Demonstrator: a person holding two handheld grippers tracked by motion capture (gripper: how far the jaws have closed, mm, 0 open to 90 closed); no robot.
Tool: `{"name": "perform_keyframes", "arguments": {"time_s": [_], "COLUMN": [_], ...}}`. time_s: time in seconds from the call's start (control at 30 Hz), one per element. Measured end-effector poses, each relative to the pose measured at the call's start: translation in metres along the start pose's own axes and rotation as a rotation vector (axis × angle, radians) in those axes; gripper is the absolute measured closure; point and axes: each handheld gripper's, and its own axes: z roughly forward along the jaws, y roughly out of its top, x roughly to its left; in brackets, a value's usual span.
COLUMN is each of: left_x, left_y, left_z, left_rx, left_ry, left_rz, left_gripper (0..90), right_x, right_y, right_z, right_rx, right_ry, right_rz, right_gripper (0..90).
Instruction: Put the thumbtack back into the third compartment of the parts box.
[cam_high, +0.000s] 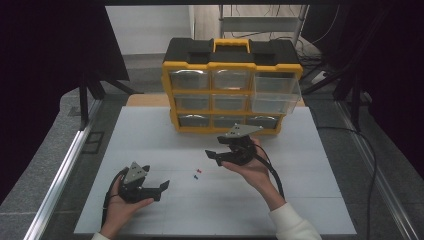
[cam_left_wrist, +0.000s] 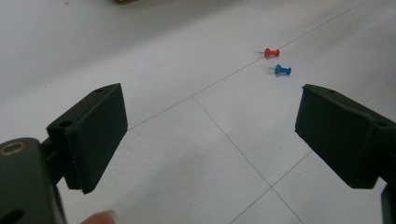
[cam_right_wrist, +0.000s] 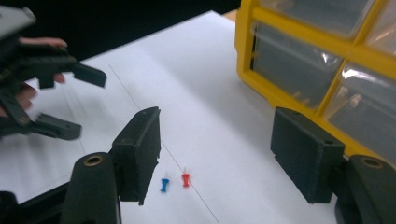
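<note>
Two pushpins lie side by side on the white table: a red pushpin (cam_high: 199, 171) (cam_left_wrist: 271, 52) (cam_right_wrist: 186, 179) and a blue pushpin (cam_high: 195, 176) (cam_left_wrist: 282, 70) (cam_right_wrist: 165, 184). My right gripper (cam_high: 212, 157) (cam_right_wrist: 217, 158) hovers just right of them and above, jaws open and empty, pointing left and down toward the pins. My left gripper (cam_high: 161, 191) (cam_left_wrist: 210, 135) rests low at the front left, open with nothing between its jaws, and it faces the pins from a short distance. The right gripper view has the left gripper (cam_right_wrist: 79, 100) at its upper left.
A yellow and black drawer organizer (cam_high: 232, 87) (cam_right_wrist: 303, 70) stands at the back of the white table (cam_high: 150, 135). Its large clear drawer (cam_high: 275, 92) at the upper right sticks out. Cables trail from both grippers toward the front edge.
</note>
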Motion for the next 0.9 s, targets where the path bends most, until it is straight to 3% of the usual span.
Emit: {"name": "perform_keyframes", "arguments": {"time_s": [0.9], "left_x": [0.0], "left_y": [0.0], "left_z": [0.0], "left_rx": [0.001], "left_ry": [-0.003], "left_rz": [-0.002], "left_gripper": [9.7], "right_x": [0.005], "right_y": [-0.029], "right_z": [0.058], "right_rx": [0.165], "right_ry": [-0.001], "right_rz": [-0.031], "right_gripper": [34.7]}}
